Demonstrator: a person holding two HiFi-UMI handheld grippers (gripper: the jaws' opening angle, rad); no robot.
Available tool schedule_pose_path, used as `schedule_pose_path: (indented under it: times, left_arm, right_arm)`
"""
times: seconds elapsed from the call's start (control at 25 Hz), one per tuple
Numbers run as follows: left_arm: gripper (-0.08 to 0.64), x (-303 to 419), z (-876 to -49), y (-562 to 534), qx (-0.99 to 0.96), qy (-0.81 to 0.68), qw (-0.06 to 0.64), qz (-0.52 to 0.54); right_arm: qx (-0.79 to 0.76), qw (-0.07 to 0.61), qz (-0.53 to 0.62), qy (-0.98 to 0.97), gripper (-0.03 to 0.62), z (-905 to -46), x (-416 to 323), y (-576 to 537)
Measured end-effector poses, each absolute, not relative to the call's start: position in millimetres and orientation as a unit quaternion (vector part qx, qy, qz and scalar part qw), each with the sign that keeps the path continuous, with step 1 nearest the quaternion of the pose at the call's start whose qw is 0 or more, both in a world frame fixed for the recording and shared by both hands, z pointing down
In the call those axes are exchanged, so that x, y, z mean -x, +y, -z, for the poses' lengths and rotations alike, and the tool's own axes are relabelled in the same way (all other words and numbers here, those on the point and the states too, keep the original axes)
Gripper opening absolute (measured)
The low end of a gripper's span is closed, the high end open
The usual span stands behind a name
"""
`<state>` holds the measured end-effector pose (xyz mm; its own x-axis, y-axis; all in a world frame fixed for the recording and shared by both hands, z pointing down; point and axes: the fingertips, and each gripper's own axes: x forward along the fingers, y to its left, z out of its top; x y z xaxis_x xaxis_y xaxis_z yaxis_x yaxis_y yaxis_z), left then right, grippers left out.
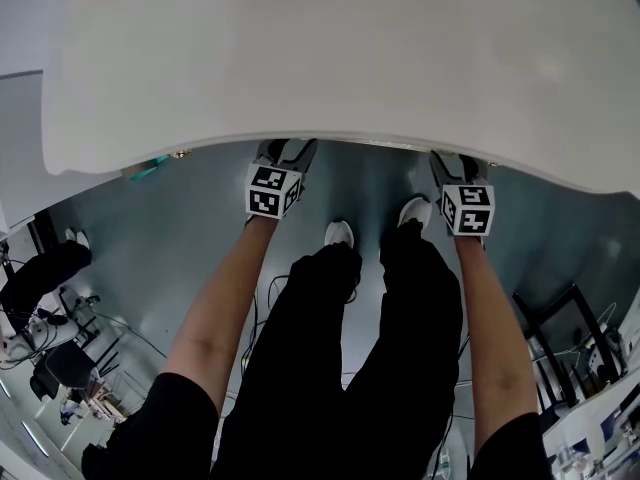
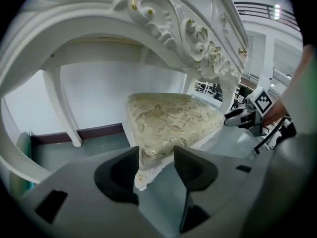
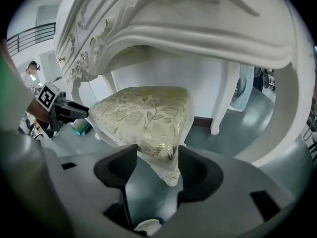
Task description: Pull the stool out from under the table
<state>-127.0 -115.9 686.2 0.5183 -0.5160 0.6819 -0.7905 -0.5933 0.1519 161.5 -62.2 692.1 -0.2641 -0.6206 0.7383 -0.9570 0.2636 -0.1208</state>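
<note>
The stool (image 2: 168,120) has a cream and gold floral cushion on a white frame and stands under the ornate white table (image 1: 330,58). The table top hides it in the head view. My left gripper (image 2: 156,167) has the stool's near left corner between its jaws, which stand apart, with floor showing between them lower down. My right gripper (image 3: 157,165) straddles the other near corner of the stool (image 3: 143,113) in the same way, jaws apart. In the head view both grippers (image 1: 285,158) (image 1: 460,165) reach under the table's front edge. Each gripper view shows the other gripper (image 2: 242,118) (image 3: 69,112) at the stool's far side.
White table legs (image 2: 62,108) (image 3: 220,103) stand behind the stool against a white wall. A teal object (image 3: 81,128) lies on the grey floor beside the table. The person's legs and white shoes (image 1: 340,233) are just behind the grippers. A black chair (image 1: 40,278) and black frame (image 1: 560,328) flank them.
</note>
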Motion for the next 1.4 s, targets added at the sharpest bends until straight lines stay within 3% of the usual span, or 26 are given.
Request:
schedule_pose_path:
  times: [0.52, 0.76, 1.4]
  left_arm:
    - [0.252, 131.5, -701.3, -118.6, -0.846, -0.366, 0.224, -0.317]
    - [0.288, 134.7, -706.9, -120.0, -0.848, -0.362, 0.223, -0.316]
    - [0.289, 123.3, -714.3, -112.8, -0.843, -0.341, 0.232, -0.345]
  right_arm:
    - [-0.518, 0.283, -0.276, -0.759, 0.285, -697.2, -159.9, -61.1]
    - [-0.518, 0.318, -0.246, -0.755, 0.320, -702.2, -161.6, -61.6]
    - [-0.506, 0.311, -0.262, -0.760, 0.328, -704.8, -160.0, -62.6]
